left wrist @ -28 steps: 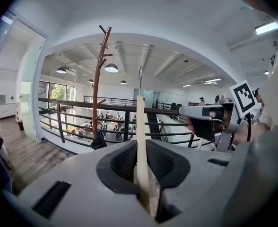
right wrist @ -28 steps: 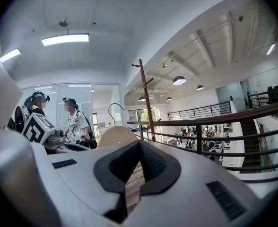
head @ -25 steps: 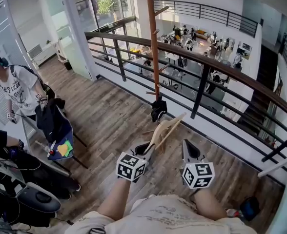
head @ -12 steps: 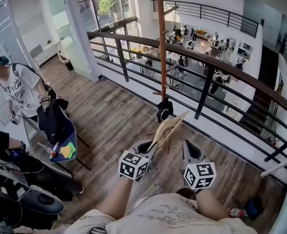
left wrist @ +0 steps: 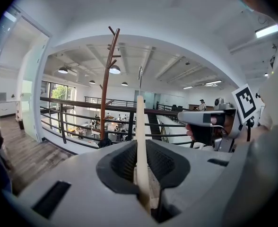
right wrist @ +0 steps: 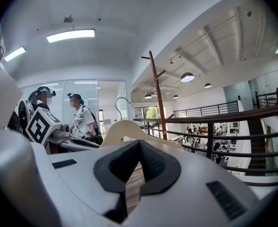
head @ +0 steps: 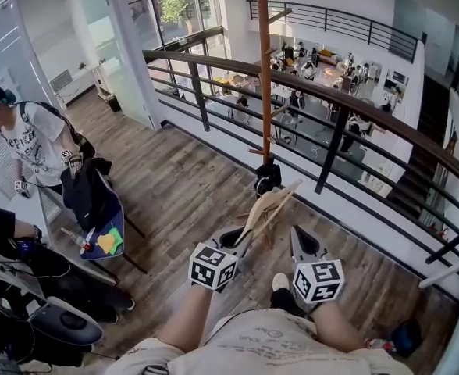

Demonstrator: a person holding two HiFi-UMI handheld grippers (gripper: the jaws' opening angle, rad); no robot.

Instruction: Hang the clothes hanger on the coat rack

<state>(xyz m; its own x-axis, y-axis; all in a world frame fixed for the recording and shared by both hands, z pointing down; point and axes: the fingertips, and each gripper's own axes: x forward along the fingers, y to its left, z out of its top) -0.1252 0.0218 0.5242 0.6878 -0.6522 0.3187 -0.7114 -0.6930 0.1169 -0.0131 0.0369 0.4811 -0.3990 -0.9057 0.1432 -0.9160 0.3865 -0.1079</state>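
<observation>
A light wooden clothes hanger (head: 268,205) with a metal hook sticks up and forward from my left gripper (head: 241,241), which is shut on its lower end. In the left gripper view the hanger (left wrist: 140,126) stands edge-on between the pads of the left gripper (left wrist: 141,148). The coat rack (head: 265,69) is a tall brown pole with short pegs; it stands ahead by the railing, and its dark base (head: 267,180) rests on the floor. My right gripper (head: 301,241) is beside the left, apart from the hanger. Its jaws (right wrist: 140,148) stand narrowly open with nothing between them.
A dark railing (head: 331,104) with a brown handrail runs behind the rack, above a lower hall with people. On the left a person (head: 34,143) stands beside a folding cart (head: 97,217) with clothes. Dark bags (head: 50,319) lie at lower left. Wooden floor (head: 183,186) stretches toward the rack.
The coat rack and railing have drawn nearer and shifted right in the head view. Both grippers keep their places relative to each other, the hanger still held. A shoe now shows below.
</observation>
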